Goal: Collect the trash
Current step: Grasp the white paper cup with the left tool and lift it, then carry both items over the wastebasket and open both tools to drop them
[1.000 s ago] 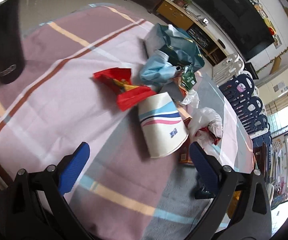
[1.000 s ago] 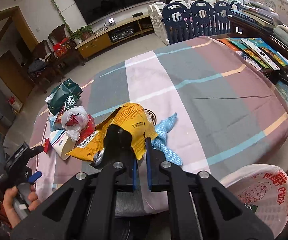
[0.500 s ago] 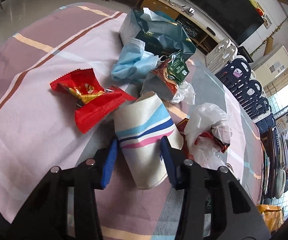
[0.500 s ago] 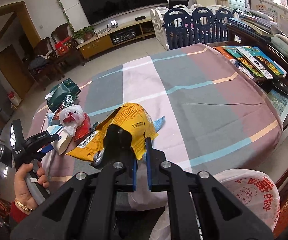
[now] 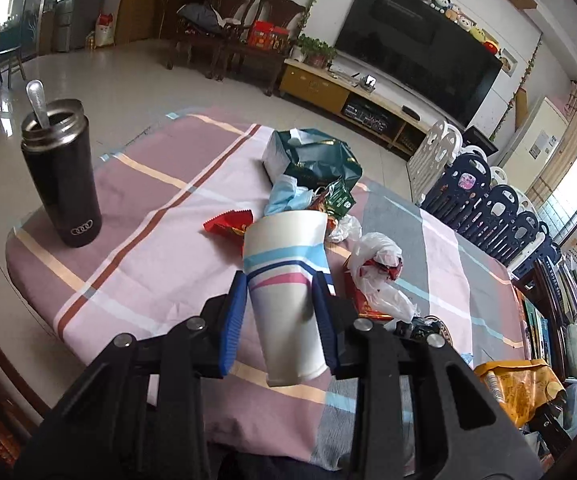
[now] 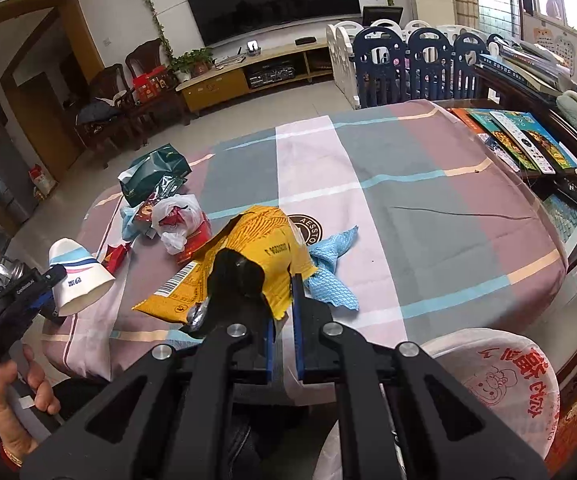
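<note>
Carrying the striped paper cup (image 5: 286, 280) clamped in the left gripper (image 5: 279, 294), lifted above the tablecloth (image 5: 160, 216), wants gentle pressure; the right gripper (image 6: 282, 312) pinches the yellow mailer bag (image 6: 248, 264), near the white plastic bag (image 6: 500, 376).

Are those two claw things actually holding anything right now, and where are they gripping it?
Left gripper clamps the paper cup across its side wall, near the base. Right gripper pinches the yellow bag by its torn edge.
</note>
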Tool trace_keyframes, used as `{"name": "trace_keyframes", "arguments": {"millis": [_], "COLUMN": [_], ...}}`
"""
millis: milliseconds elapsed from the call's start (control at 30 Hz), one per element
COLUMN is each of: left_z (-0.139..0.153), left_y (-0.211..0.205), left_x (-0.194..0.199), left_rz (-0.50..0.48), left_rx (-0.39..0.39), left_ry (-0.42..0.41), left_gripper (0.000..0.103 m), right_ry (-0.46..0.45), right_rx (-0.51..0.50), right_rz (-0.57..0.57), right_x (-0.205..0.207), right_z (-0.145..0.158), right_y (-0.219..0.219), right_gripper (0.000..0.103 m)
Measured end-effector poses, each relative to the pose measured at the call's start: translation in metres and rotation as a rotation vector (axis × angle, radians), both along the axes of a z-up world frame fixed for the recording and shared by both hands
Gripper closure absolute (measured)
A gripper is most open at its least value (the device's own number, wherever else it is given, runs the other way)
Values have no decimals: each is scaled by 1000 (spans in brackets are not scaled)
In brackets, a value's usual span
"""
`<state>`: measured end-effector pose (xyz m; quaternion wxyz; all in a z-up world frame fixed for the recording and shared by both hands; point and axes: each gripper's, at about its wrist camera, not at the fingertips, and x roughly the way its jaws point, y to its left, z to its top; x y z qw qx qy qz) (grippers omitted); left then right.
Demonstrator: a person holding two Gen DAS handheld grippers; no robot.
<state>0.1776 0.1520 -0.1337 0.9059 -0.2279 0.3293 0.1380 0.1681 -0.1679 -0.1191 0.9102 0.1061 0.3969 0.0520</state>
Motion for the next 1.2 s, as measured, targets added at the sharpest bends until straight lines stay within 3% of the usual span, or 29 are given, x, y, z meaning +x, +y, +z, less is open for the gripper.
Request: {"name": "trace_keyframes", "arguments": {"millis": [333, 733, 900, 1067, 1100, 1167, 1200], "left_z": [35, 57, 66, 68, 66, 62, 60], "left_y": [-8, -67, -104, -152, -162, -188, -200], "left_x": [-37, -59, -67, -72, -73, -76, -77], "left_rz": [-12, -221, -349, -499, -533, -621, -666], "left_rx": [20, 11, -34, -47, -50, -59, -64], "left_ry": [-71, -130, -147, -135, -128, -109, -98], "left_gripper": [69, 69, 69, 69, 69, 69, 69], "right_ry": [-70, -64, 23, 230, 283, 390, 450], "right_rx": [-2, -81, -127, -121, -126, -100, -70], "right_rz": [6, -96, -162, -206, -203, -187, -176], "right_x": [-20, -65, -87, -103, -106, -108, -108], "right_z": [33, 40, 9, -43, -55, -76, -88], "right_y": [0, -73, -111, -137, -139, -146, -150], "right_gripper": [94, 94, 94, 94, 92, 66, 40]}}
